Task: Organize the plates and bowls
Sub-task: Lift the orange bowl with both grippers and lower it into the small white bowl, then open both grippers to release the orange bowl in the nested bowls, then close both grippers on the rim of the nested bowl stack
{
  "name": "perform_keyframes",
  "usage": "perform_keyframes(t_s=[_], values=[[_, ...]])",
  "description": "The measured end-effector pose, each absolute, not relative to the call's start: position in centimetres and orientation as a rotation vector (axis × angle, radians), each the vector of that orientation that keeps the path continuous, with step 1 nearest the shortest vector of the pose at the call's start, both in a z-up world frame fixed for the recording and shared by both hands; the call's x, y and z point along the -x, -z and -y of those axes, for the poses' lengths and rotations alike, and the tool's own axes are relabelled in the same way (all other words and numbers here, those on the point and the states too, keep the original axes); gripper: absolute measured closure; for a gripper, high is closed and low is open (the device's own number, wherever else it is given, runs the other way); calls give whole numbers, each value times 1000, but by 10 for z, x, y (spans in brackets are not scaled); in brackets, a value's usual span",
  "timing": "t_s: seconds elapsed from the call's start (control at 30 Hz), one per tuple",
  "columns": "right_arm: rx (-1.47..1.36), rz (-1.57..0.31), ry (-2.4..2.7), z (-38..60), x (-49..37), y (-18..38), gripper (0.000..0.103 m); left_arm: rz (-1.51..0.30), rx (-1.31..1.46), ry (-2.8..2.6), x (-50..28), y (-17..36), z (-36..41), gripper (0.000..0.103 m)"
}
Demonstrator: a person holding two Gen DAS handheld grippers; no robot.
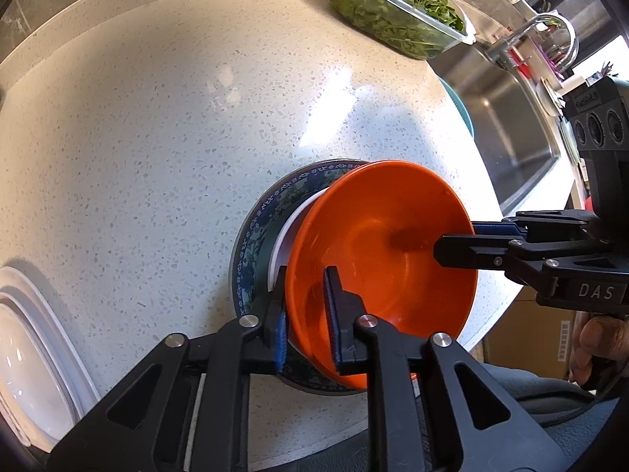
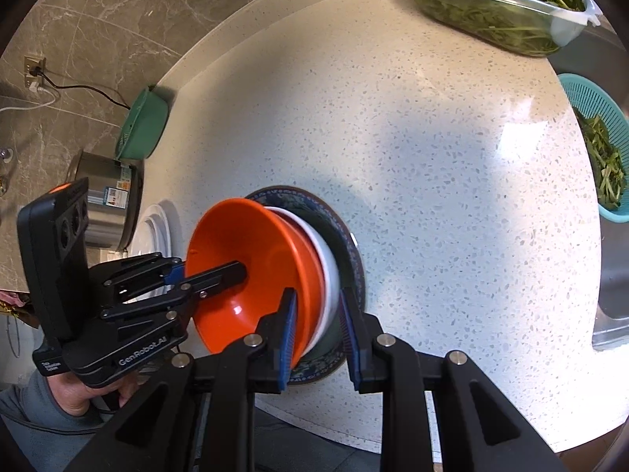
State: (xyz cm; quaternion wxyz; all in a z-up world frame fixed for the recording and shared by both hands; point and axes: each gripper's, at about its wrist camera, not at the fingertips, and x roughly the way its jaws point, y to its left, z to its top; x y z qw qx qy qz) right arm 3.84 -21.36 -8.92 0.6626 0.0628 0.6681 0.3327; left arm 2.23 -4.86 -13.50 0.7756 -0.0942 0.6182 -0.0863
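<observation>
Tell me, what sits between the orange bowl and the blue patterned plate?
A white bowl is nested between the orange bowl and the blue patterned plate, clearest in the right wrist view.

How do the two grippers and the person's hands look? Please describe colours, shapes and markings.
Both grippers, left gripper and right gripper, are black angular linkages with silver rivets and blue ribbed finger pads. One body reads "GenRobot.AI", the other "DAS". Each carries a black box with round lenses. Bare hands in grey sleeves hold them.

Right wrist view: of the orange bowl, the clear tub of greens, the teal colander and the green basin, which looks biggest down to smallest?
1. Orange bowl, though it is nearest the camera.
2. Clear tub of greens, cut off by the frame.
3. Teal colander and green basin look alike; the colander is partly cropped, so I won't rank them.
</observation>
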Motion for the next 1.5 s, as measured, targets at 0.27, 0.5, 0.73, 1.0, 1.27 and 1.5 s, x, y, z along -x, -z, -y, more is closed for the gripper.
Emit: perform_keyframes(t_s=[0.27,0.5,0.73,1.0,1.27,1.5], values=[[-119,-1513,-754,211,-37,91,77,-1285,182,265,-20,122,61,30],[-103,-1506,-739,213,-34,89,76,-1246,213,263,-19,110,54,15],[-234,-1429,-761,232,-39,64,34,-1116,314,290,-5,74,28,14],[-335,-1370,-736,279,-54,54,0,-1019,425,134,21,79,-33,0],[-255,-1410,-831,278,-81,86,0,-1023,525,-115,61,125,-49,0],[-173,-1470,-977,266,-91,107,0,-1048,535,-235,81,150,-29,0]])
